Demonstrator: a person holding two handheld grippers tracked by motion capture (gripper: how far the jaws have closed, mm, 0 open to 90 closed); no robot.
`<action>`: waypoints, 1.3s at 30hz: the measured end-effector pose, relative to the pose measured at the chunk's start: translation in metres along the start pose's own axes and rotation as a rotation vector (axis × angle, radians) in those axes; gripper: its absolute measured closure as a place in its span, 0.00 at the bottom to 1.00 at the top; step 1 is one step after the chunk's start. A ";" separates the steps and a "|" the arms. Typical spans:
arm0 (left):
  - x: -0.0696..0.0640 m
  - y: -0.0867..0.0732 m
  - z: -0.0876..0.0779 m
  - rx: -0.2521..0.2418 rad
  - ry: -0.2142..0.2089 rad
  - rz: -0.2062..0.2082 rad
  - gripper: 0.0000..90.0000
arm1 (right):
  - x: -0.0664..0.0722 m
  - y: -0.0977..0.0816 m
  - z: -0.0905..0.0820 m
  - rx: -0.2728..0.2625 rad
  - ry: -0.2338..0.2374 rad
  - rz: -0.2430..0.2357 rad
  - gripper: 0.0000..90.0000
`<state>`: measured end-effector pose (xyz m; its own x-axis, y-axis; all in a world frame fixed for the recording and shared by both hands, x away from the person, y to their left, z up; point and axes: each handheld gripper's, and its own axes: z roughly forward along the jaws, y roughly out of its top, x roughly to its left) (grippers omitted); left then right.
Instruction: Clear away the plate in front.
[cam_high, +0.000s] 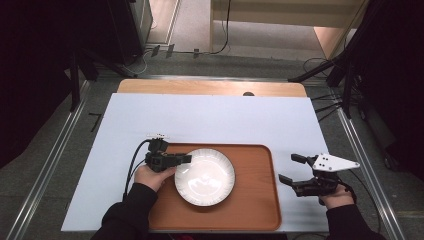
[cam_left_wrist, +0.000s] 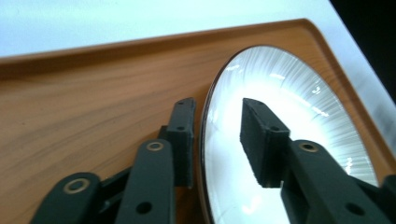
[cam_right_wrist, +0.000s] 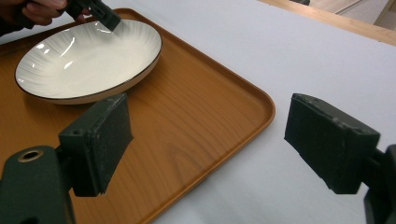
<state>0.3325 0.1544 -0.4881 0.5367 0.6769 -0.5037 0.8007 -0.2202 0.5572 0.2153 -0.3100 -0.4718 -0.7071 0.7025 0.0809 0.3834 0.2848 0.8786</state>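
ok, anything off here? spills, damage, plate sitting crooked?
Nothing stands out. The white plate sits flat and intact on the wooden tray, with no spill. The left gripper straddles the plate's rim with its pads apart from it; the right gripper is open beside the tray.

Plate (cam_high: 205, 176) sat on tray (cam_high: 255, 200), left of tray's middle. Tray lay on counter (cam_high: 210, 120), near my edge. My left tongs (cam_high: 186, 159) straddled plate's left rim, one jaw either side. My right tongs (cam_high: 292, 168) hung right of tray, over counter.

Glossy white ceramic plate (cam_high: 205, 177) on a smooth wood-grain tray (cam_high: 252, 205); matt black tongs (cam_high: 186, 159).
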 end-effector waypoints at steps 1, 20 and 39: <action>-0.001 0.001 -0.001 0.005 0.010 0.016 0.67 | 0.000 0.000 0.000 -0.001 0.000 0.000 0.17; -0.025 0.002 -0.026 0.002 0.007 0.213 0.40 | 0.000 0.000 0.000 0.002 0.002 0.000 0.17; -0.018 -0.007 -0.056 0.044 0.062 0.331 0.36 | 0.000 0.001 0.002 0.003 0.011 0.000 0.17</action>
<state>0.3019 0.1832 -0.4457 0.7536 0.6046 -0.2580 0.5969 -0.4648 0.6540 0.2165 -0.3085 -0.4722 -0.7139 0.6950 0.0858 0.3851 0.2873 0.8770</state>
